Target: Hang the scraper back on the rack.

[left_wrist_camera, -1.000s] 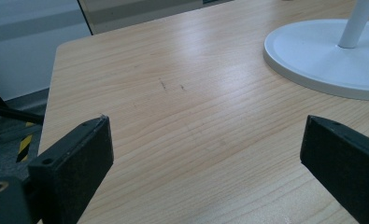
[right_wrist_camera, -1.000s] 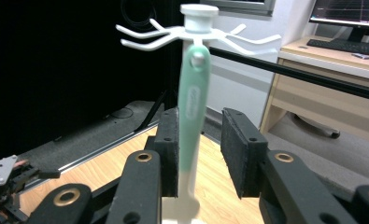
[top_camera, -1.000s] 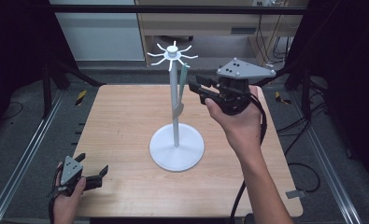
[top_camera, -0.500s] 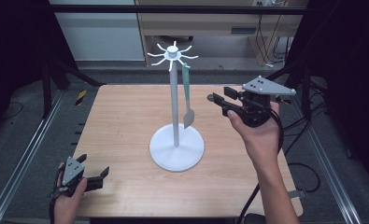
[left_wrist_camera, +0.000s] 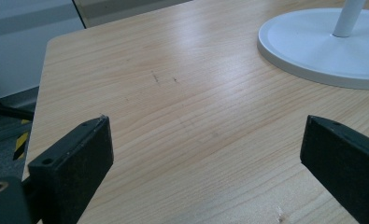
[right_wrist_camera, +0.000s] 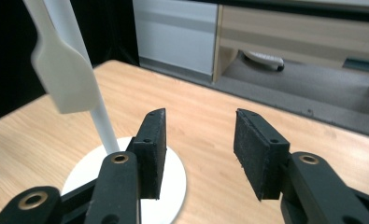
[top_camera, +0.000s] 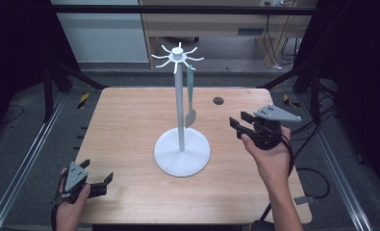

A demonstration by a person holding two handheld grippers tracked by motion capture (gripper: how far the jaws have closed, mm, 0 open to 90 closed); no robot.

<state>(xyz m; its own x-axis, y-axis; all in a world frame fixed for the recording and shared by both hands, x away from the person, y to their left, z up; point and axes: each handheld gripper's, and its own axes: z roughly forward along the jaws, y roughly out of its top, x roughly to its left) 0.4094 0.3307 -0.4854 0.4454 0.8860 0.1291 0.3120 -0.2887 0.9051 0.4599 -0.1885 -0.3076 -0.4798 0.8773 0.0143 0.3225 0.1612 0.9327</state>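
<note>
1. The spatula (top_camera: 190, 98) is hanging from a hook on the stand (top_camera: 180, 106), at centre frame in the high view, its blade beside the pole.
2. The right hand-held gripper (top_camera: 237, 124), right of centre, has just been opening its jaws; nothing is sitting between them.
3. The left hand-held gripper (top_camera: 106, 179) is resting released at lower left on the counter (top_camera: 125, 125).
4. The hanging step looks finished; next likely calls for parking the right hand clear of the stand.

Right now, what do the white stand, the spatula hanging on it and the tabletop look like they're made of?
White stand: smooth, evenly white, slightly glossy base; probably painted metal or plastic.
Spatula: pale matte blade with soft edges, greenish handle; likely silicone or plastic.
Tabletop: light wood grain with a faint sheen; wood or a wood-look laminate.
</note>
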